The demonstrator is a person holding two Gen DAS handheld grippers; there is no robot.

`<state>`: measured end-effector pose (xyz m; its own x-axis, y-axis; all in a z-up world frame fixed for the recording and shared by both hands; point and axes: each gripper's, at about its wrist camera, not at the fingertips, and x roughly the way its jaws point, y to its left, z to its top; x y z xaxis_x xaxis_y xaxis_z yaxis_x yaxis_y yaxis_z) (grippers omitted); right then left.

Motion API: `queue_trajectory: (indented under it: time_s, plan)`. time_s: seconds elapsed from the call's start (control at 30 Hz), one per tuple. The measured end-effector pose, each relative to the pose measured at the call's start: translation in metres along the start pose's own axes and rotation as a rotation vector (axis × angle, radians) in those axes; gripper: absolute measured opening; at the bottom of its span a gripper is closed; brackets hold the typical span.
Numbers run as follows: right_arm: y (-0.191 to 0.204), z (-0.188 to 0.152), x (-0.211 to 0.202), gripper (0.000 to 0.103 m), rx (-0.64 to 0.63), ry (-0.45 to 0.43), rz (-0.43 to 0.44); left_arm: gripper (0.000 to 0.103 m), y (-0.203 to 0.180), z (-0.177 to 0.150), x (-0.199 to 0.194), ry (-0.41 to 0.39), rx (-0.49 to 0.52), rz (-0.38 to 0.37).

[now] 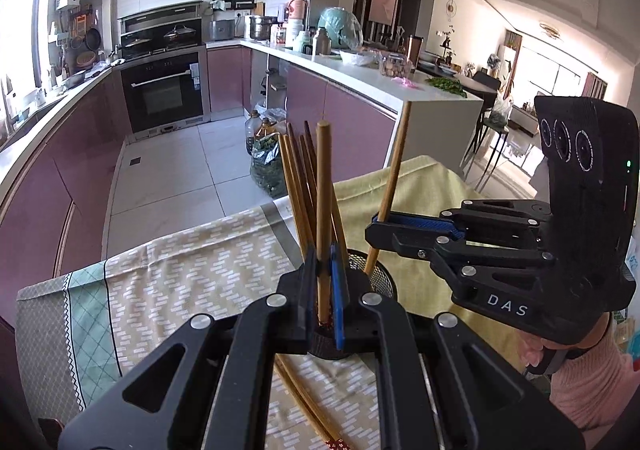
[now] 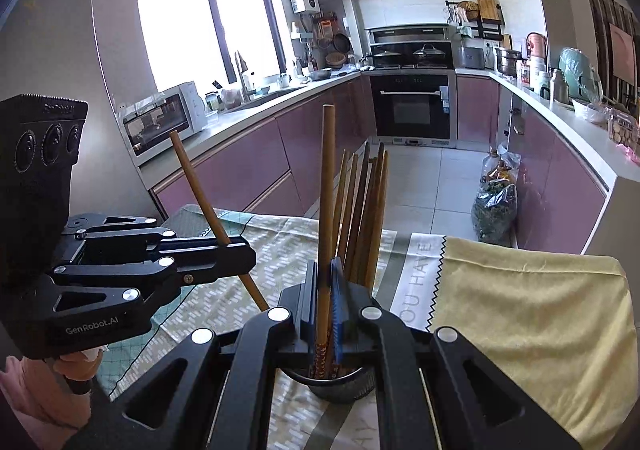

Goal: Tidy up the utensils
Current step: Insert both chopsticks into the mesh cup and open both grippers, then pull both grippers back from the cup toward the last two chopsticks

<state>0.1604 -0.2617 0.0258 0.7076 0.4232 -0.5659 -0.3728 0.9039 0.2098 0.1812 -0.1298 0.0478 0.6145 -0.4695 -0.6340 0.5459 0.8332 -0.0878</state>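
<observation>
A black mesh holder [image 2: 340, 384] stands on the cloth-covered table and holds several wooden chopsticks [image 2: 366, 209]. It also shows in the left wrist view [image 1: 378, 274]. My left gripper [image 1: 325, 270] is shut on one upright chopstick [image 1: 323, 185], its lower end near the holder. My right gripper [image 2: 325, 290] is shut on another upright chopstick [image 2: 328, 177], whose tip reaches into the holder. Each gripper also shows in the other's view: the right one [image 1: 378, 228] and the left one [image 2: 240, 250], each holding its slanted chopstick.
More chopsticks [image 1: 308, 406] lie flat on the patterned tablecloth [image 1: 192, 274] beneath my left gripper. A yellow cloth [image 2: 528, 302] covers the table's right part. Kitchen cabinets [image 2: 248, 169], an oven [image 2: 412, 107] and floor bags [image 2: 494, 205] lie beyond the table edge.
</observation>
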Motion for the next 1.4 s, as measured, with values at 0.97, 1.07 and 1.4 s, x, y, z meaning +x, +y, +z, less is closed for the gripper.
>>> queue_trajectory:
  time_s: [0.97, 1.07, 1.4]
  plan:
    - [-0.004, -0.018, 0.010, 0.014, 0.044, 0.013, 0.025, 0.020, 0.013, -0.026, 0.000, -0.056, -0.060, 0.062]
    - [0.003, -0.024, -0.004, 0.020, 0.024, -0.013, 0.053, 0.025, 0.012, -0.038, -0.017, -0.101, -0.051, 0.069]
    - [0.029, -0.058, -0.024, 0.034, -0.019, -0.002, 0.119, 0.033, 0.018, -0.092, -0.035, -0.085, -0.056, 0.097]
